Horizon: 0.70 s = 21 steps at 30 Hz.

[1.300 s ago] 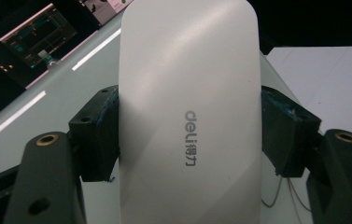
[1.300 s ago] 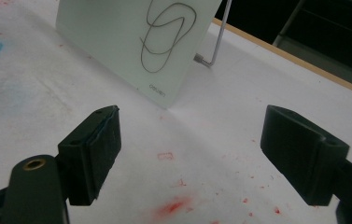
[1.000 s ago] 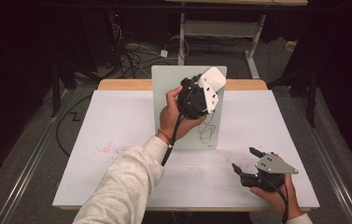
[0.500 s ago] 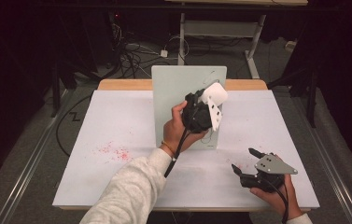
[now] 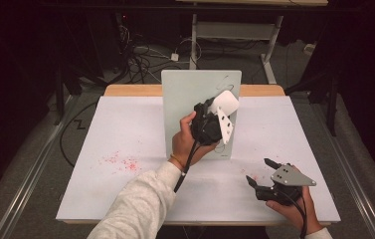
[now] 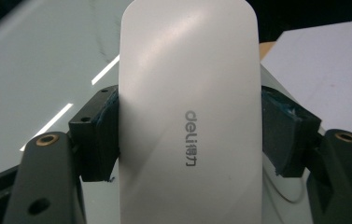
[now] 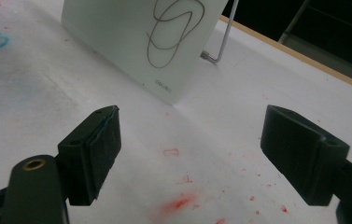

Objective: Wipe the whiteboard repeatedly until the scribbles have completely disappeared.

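While my left gripper (image 5: 223,110) is clamping the white eraser (image 6: 190,116) between both pads, I am pressing it against the upright whiteboard (image 5: 185,94) at the table's (image 5: 125,124) twelve o'clock side. Black scribbles (image 7: 173,28) are showing on the board's lower part. My right gripper (image 5: 257,171) is resting at five o'clock near the front edge, its jaws spread wide and gripping nothing. Red marks (image 5: 120,162) are speckling the table at eight o'clock of the board.
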Each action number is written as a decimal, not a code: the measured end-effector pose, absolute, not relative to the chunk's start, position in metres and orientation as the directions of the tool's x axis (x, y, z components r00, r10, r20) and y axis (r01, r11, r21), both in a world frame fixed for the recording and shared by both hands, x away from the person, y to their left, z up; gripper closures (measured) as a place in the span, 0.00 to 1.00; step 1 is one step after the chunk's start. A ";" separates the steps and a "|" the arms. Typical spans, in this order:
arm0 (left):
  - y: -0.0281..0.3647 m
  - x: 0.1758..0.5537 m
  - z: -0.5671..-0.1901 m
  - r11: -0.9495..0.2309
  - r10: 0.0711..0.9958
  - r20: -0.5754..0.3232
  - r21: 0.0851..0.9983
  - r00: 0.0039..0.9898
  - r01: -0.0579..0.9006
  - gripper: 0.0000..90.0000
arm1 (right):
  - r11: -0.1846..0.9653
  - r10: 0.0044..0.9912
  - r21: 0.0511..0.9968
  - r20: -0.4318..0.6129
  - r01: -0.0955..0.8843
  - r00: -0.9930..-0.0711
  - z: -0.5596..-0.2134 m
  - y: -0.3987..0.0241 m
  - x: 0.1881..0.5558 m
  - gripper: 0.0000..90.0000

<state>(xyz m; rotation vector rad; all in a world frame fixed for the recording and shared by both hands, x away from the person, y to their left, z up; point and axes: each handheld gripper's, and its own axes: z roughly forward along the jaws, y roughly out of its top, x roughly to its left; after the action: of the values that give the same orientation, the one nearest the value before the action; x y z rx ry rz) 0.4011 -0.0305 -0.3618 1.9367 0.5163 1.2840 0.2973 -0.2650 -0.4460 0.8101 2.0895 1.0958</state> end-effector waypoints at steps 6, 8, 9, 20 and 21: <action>-0.028 0.413 -0.327 -0.610 0.713 0.583 0.790 0.389 -0.065 0.32 | 0.467 0.750 0.856 -0.250 0.222 -0.613 -0.446 -0.265 0.297 0.23; -0.026 0.416 -0.319 -0.604 0.721 0.580 0.794 0.378 -0.065 0.32 | 0.466 0.753 0.856 -0.249 0.225 -0.610 -0.446 -0.265 0.297 0.23; -0.027 0.418 -0.317 -0.603 0.724 0.580 0.795 0.374 -0.066 0.32 | 0.465 0.753 0.856 -0.249 0.226 -0.609 -0.446 -0.265 0.298 0.23; -0.040 0.402 -0.363 -0.707 0.628 0.683 0.701 0.373 -0.094 0.32 | 0.474 0.744 0.852 -0.252 0.222 -0.619 -0.447 -0.264 0.297 0.23; -0.040 0.400 -0.369 -0.708 0.625 0.683 0.700 0.379 -0.095 0.32 | 0.474 0.743 0.852 -0.252 0.222 -0.620 -0.447 -0.264 0.297 0.23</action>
<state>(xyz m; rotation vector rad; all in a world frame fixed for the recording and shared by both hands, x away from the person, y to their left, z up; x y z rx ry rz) 0.3997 -0.0398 -0.3685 1.9716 0.4545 1.3767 0.2971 -0.2641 -0.4468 0.7962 2.1058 1.0917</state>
